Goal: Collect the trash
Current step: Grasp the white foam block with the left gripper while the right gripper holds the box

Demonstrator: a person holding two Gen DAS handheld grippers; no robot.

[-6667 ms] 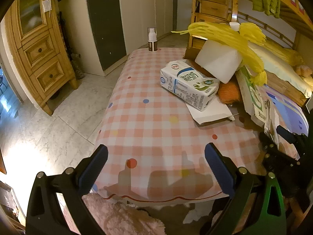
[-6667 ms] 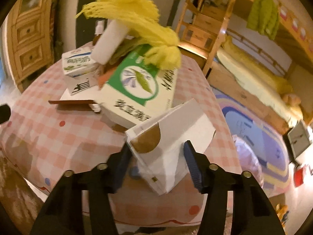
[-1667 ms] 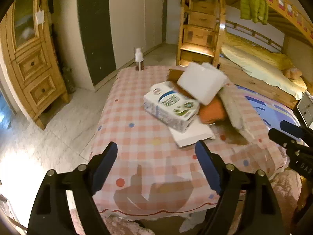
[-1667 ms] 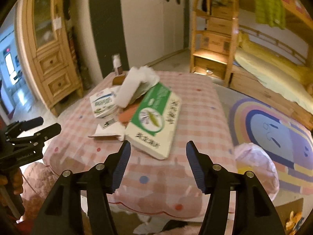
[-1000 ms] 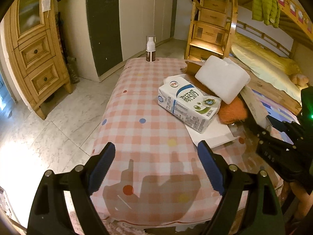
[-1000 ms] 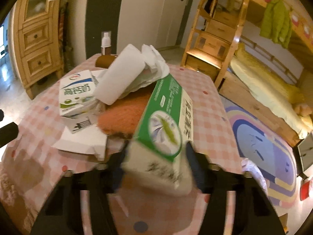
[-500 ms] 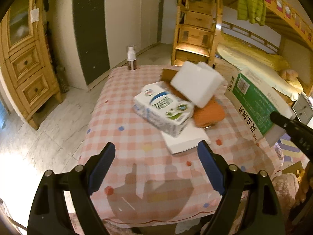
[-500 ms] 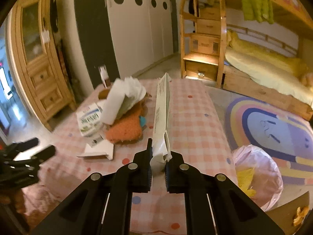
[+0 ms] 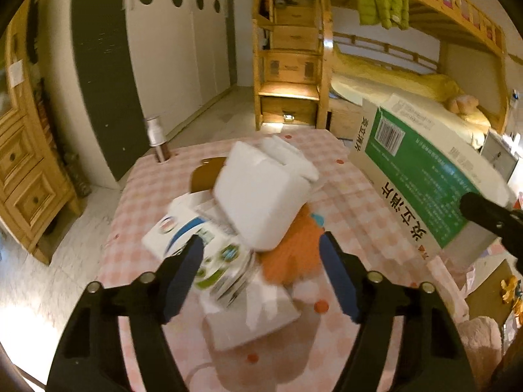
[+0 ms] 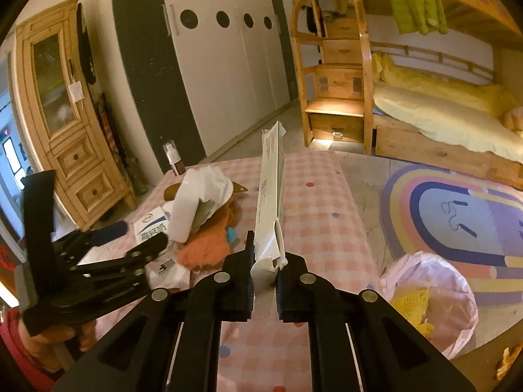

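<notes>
Pinching the flattened green carton (image 10: 269,196) by its lower edge, my right hand-held gripper (image 10: 264,272) is clamped tight; it looks light, stiff. Left hand-held gripper (image 9: 261,274) is spread, narrowing over the milk carton (image 9: 196,245).

Right gripper (image 10: 264,272): jaws nearly together, pads clamped on the lower edge of a flattened green-and-white carton (image 10: 270,196), which stands edge-on and upright between them. Left gripper (image 9: 261,274): jaws apart and just been closing; pads press on nothing, with piled items framed between them. A hand (image 10: 49,334) grips the left gripper's handle, pointing downward at an angle.
</notes>
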